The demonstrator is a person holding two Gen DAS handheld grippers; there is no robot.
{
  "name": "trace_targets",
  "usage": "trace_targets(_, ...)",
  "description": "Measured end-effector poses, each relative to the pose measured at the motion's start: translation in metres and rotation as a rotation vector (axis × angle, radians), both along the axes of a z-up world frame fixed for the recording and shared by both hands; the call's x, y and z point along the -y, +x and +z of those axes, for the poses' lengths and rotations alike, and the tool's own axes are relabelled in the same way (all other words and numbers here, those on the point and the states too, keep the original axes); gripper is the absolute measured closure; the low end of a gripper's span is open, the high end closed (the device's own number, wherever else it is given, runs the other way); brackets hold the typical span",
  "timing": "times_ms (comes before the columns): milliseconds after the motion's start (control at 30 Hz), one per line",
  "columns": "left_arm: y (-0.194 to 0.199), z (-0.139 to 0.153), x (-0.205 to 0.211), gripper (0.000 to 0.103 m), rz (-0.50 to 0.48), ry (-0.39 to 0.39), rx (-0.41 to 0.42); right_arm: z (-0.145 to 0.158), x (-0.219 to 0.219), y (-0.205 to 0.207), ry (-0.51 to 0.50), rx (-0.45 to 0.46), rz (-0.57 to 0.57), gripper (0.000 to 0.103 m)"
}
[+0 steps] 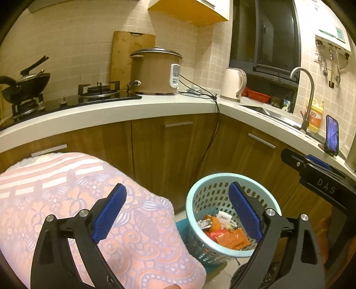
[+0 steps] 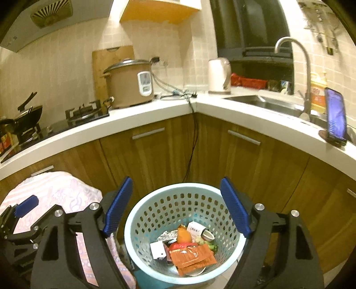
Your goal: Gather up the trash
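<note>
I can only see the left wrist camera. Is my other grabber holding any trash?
Observer: No. The right gripper is open and holds nothing. It is above the basket.
Operator: What's hiding behind my blue finger in the basket?
Observer: A green bit of broccoli, next to the orange packets.
Operator: What's up above the stove?
Observer: A hood with a round vent.

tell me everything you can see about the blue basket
The basket is a round, pale blue, plastic-looking bin, its wall perforated with rows of holes under a smooth rim. It stands upright on the floor before the wood cabinets, beside a pink patterned cloth. Orange wrappers and other scraps lie inside.
</note>
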State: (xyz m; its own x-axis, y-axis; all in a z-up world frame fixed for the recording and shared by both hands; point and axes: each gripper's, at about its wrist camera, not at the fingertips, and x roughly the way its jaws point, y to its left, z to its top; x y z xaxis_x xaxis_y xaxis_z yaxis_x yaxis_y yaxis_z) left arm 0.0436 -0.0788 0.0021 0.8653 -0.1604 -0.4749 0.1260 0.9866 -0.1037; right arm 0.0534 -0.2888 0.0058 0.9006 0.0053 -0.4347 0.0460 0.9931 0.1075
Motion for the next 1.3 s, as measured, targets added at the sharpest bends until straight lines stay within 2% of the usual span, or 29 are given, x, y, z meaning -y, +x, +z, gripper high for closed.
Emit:
trace_targets(200,0.0,-0.008,0.001,0.012,0.008,0.025,-0.021,0.0,-0.002,-0.012,-0.006,0.045,-0.009,0.026)
trace_targets(367,-0.001,-0.008,-0.002,0.012,0.029,0.037,-0.007,0.002,-0.011,-0.013,-0.024,0.064,0.009,0.025)
trace_targets(700,0.002,-0.009,-0.011,0.012,0.059,0.0,-0.032,0.006,-0.022,-0.015,-0.033,0.079,0.024,0.022)
trace_targets(1300,-0.003,-0.005,-0.016,0.012,0.069,-0.013,-0.011,0.009,-0.033,-0.015,-0.036,0.077,0.038,0.02)
